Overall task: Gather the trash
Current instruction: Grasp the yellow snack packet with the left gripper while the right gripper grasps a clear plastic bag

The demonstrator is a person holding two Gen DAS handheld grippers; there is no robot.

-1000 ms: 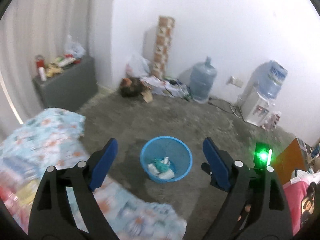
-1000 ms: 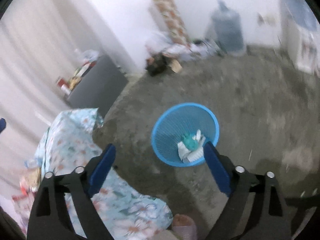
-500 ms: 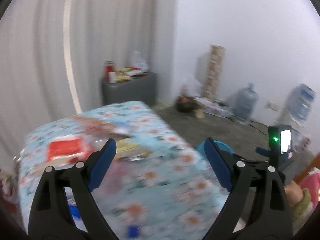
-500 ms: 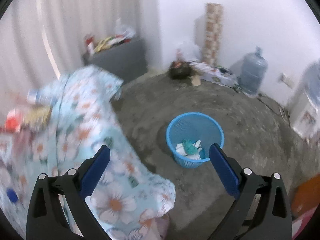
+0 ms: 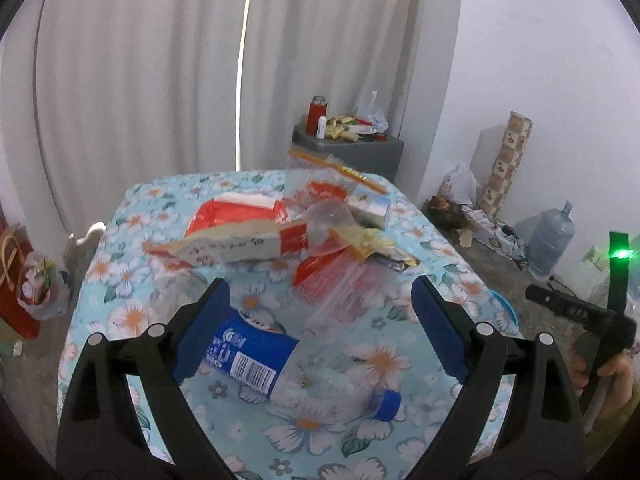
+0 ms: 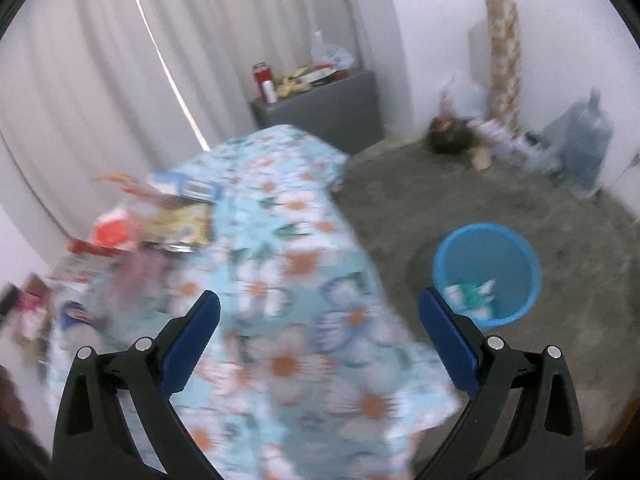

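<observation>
Both wrist views have swung off the bare grey floor toward the floral cloth-covered table (image 5: pixel 132 248). On it, between the wide-spread, empty blue pads of the left gripper (image 5: pixel 320 320), lies a clear plastic bottle (image 5: pixel 288 368) with a blue barcode label and blue cap; the brand is unreadable. Beyond it sit a torn red-and-white carton (image 5: pixel 240 228) with faint handwriting, crinkled clear plastic bags (image 5: pixel 344 292) and yellow wrappers (image 5: pixel 372 240). The right gripper (image 6: pixel 320 336), its jaws having just widened fully, grips nothing. The round blue mesh basket (image 6: pixel 516 260) stands on the floor beside the table, holding white and teal scraps.
</observation>
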